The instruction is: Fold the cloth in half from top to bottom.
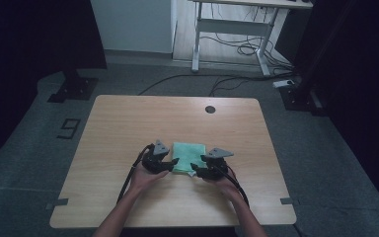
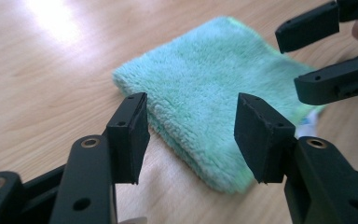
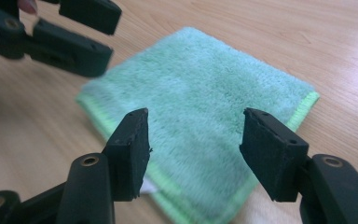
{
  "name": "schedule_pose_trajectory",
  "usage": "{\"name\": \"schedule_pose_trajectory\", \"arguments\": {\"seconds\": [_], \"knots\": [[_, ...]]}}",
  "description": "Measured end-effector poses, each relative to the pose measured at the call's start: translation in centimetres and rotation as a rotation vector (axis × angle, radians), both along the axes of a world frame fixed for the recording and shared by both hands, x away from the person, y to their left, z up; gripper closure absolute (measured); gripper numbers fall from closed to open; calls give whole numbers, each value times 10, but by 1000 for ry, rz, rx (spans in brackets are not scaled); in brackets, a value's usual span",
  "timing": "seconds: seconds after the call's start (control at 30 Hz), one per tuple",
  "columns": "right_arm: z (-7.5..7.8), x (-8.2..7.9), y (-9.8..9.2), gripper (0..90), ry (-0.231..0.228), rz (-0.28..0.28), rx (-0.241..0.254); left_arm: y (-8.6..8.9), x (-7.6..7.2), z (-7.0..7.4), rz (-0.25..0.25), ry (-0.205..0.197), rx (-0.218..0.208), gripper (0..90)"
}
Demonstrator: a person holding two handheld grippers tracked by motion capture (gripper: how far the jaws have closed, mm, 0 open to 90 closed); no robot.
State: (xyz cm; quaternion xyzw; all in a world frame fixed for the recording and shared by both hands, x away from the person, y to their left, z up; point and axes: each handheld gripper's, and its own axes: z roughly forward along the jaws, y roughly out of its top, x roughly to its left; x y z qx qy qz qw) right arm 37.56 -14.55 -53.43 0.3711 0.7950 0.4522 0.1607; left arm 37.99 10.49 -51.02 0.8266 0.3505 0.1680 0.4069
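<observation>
Folded green cloth (image 1: 189, 156) on table (image 1: 128, 128). Left gripper (image 1: 173, 162), right gripper (image 1: 195, 168): both jaws wide apart, holding nothing, flanking cloth. Step: likely between folds. Next: pinch an edge.

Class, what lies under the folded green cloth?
The green cloth lies flat on the wooden table. A small white tag peeks from one edge; anything else beneath is covered.

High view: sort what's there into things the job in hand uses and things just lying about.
In use:
- folded green towel
- left gripper, jaws open beside the towel
- right gripper, jaws open at the towel's other side
- wooden table bearing it

Lying about:
- white desk frame behind
- floor cables
- black stand base
</observation>
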Motion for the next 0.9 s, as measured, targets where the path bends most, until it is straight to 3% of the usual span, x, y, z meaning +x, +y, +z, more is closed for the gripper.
{"name": "schedule_pose_trajectory", "arguments": {"seconds": [0.23, 0.43, 0.9], "knots": [[5, -18, -9, 399, -16, 30, -7, 10, -27, 8, -11, -9, -20, 444], [10, -31, -16, 398, -40, 26, 16, 18, -42, 9, -31, -15, -33, 432], [8, -65, -40, 405, -59, -5, 52, 33, -75, -3, -42, -5, -43, 421]]}}
